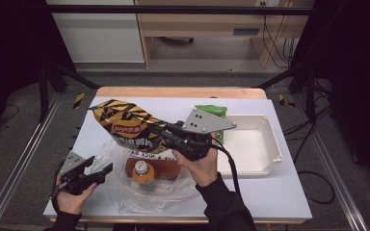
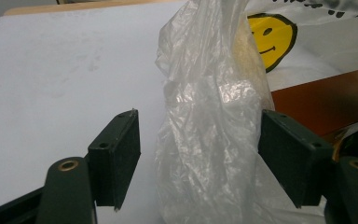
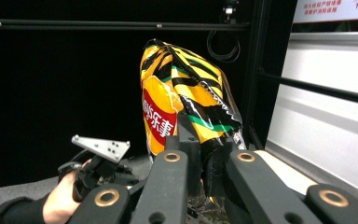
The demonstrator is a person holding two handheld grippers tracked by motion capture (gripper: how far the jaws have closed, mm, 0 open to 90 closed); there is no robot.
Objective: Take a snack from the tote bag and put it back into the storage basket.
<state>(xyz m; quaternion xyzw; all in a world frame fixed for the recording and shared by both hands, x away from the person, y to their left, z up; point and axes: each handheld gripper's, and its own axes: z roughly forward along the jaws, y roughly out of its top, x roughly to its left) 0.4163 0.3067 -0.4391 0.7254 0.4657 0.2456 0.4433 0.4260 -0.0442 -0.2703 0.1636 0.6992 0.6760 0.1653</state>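
At the left edge of the bench [image 1: 279, 202], the left tool [image 1: 99, 171] sits low with its jaws apart, a fold of the clear plastic bag [image 2: 209, 140] standing between them; the pads do not press on it. That film looks thin, limp and slippery, so I'd expect it to bunch and slide unless pinched at a gathered edge. Lying in the bag are an orange-capped bottle [image 1: 142, 172] and a brown box [image 1: 161, 167]. Further right, the right tool [image 3: 205, 154] is clamped on the crimped end of a yellow-and-black striped chip bag [image 1: 125, 122], holding it lifted above the plastic bag. The chip bag looks puffy and light, its contents easily crushed, so the sealed seam seems the sensible place to grip. At the far right sit a green packet [image 1: 212, 110] and a white tray [image 1: 270, 144].
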